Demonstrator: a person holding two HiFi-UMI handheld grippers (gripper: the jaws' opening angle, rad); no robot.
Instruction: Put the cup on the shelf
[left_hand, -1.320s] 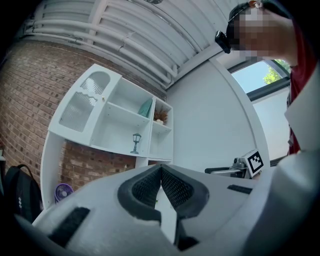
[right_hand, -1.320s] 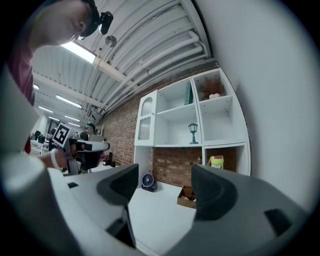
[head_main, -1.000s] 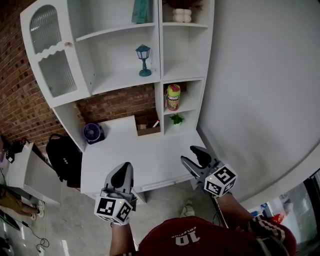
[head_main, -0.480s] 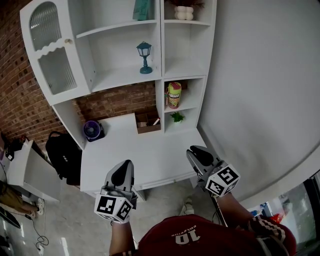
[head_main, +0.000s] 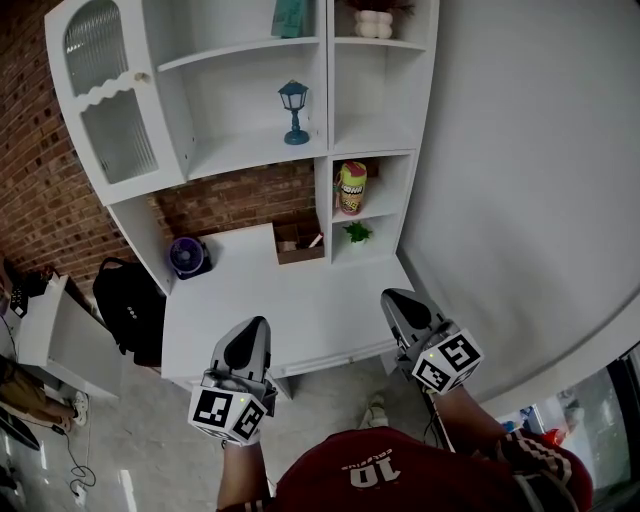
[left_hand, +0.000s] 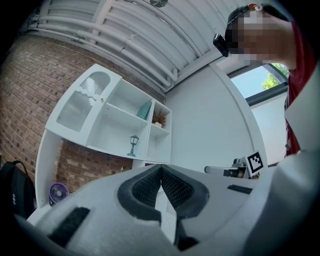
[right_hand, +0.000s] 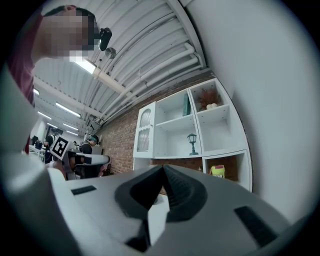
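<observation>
A yellow cup (head_main: 350, 187) with red and green print stands in the middle right cubby of the white shelf unit (head_main: 250, 150); it also shows small in the right gripper view (right_hand: 217, 171). Both grippers hover over the front edge of the white desk (head_main: 300, 300), well short of the cup. My left gripper (head_main: 249, 336) is shut with nothing in it, its pads meeting (left_hand: 161, 168). My right gripper (head_main: 397, 300) has just been closing on nothing; its jaws now meet (right_hand: 163, 168) and it stands shut.
A blue lantern (head_main: 293, 112) stands on the wide middle shelf. On the desk sit a purple fan (head_main: 186, 256), a brown box (head_main: 298, 243) and, in the lowest cubby, a small plant (head_main: 357, 234). A black backpack (head_main: 128, 305) lies left of the desk. A white wall (head_main: 520, 180) runs along the right.
The right gripper's jaws have gone from apart to together, with nothing between them. The left gripper has kept still.
</observation>
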